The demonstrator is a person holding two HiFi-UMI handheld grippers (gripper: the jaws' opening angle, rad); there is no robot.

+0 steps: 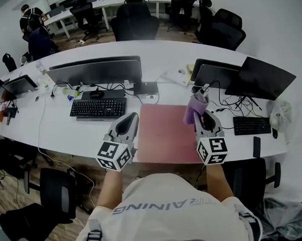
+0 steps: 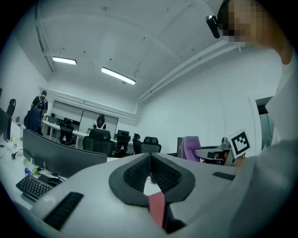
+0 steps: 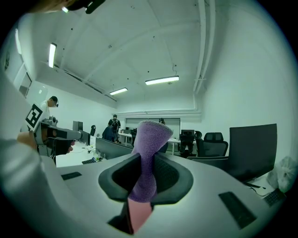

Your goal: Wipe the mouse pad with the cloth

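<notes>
A pink mouse pad (image 1: 164, 134) lies on the white desk between my two grippers in the head view. My right gripper (image 1: 202, 115) hovers over the pad's right edge, shut on a purple cloth (image 1: 195, 109) that sticks up from its jaws. In the right gripper view the purple cloth (image 3: 149, 153) stands pinched between the dark pads (image 3: 170, 174) of the right gripper (image 3: 148, 162). My left gripper (image 1: 131, 117) hangs at the pad's left edge. In its own view the left gripper (image 2: 150, 162) is shut with nothing in it, and the cloth (image 2: 191, 148) shows off to the right.
A black keyboard (image 1: 98, 108) and wide monitor (image 1: 96, 71) stand left of the pad. Two monitors (image 1: 216, 74), a second keyboard (image 1: 252, 125), a phone (image 1: 256, 147) and cables lie to the right. The desk's front edge (image 1: 158, 162) runs just below the pad.
</notes>
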